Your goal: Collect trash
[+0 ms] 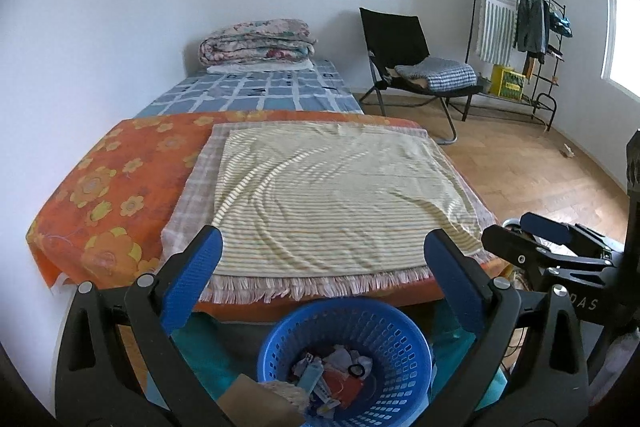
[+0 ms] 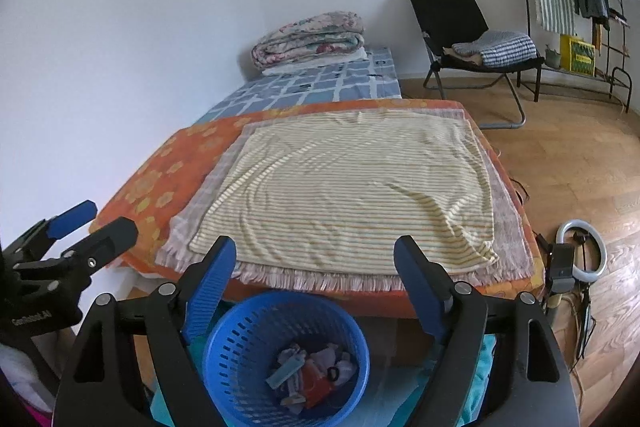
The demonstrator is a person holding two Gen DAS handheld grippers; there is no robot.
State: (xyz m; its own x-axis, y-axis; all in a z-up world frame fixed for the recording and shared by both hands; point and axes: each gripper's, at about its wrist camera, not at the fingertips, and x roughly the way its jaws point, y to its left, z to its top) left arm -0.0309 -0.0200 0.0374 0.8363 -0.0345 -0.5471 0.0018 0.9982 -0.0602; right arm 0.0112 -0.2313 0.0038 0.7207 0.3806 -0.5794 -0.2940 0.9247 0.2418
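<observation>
Both your grippers, left [image 1: 322, 269] and right [image 2: 316, 277], hang wide and empty above the basket [image 2: 224, 359], which sits on the floor at the bed's near edge so trash [image 2: 310, 377] drops straight in; the striped cloth [image 1: 336, 187] looks clear.

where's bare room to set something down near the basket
Free: the whole striped cloth on the bed, and the orange floral cover to its left. Crowded: the blue basket, full of trash; the floor right of the bed holds a ring light.

Striped cloth [image 1: 332, 187] on bed [image 1: 100, 195]
</observation>
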